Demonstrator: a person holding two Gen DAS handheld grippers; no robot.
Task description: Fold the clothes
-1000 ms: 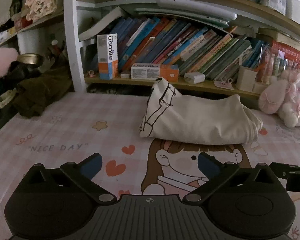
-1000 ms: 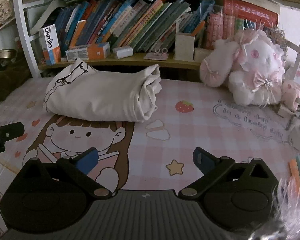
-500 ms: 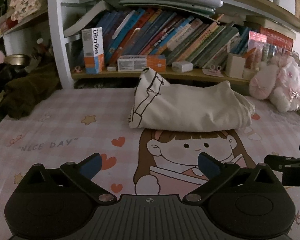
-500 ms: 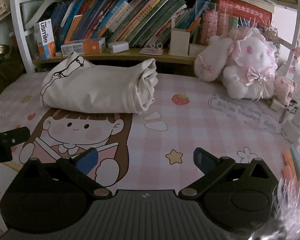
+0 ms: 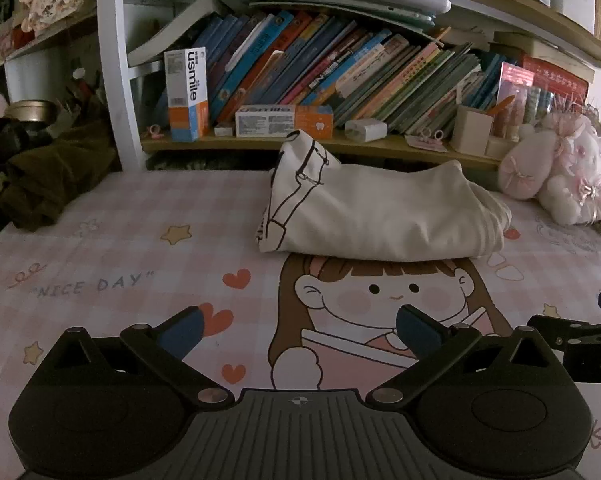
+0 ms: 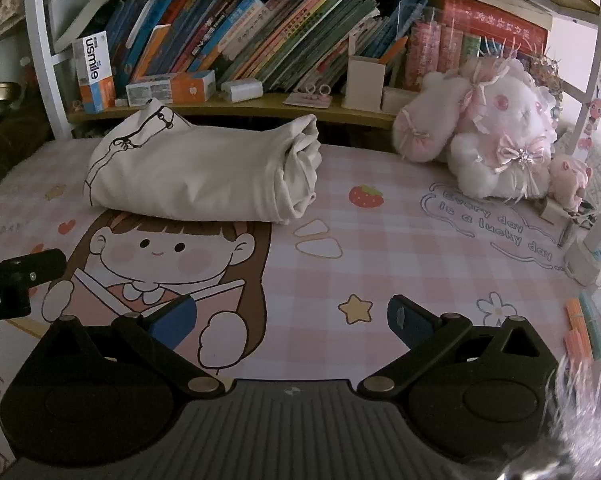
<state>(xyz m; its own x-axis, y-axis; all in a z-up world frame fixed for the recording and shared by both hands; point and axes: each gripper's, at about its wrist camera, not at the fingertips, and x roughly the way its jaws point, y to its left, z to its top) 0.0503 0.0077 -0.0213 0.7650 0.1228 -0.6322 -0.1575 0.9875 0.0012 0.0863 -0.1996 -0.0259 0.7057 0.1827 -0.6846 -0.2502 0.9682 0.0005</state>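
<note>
Cream garment [image 5: 380, 216] lies folded on pink cartoon mat [image 5: 120, 248] below bookshelf [image 5: 340, 80]; both grippers' jaws spread, empty.

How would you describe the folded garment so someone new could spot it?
Look at the pink cartoon mat below the bookshelf. Above the printed girl's head lies the cream garment, the only plain cloth bundle there, with black line drawing on its left end.
</note>
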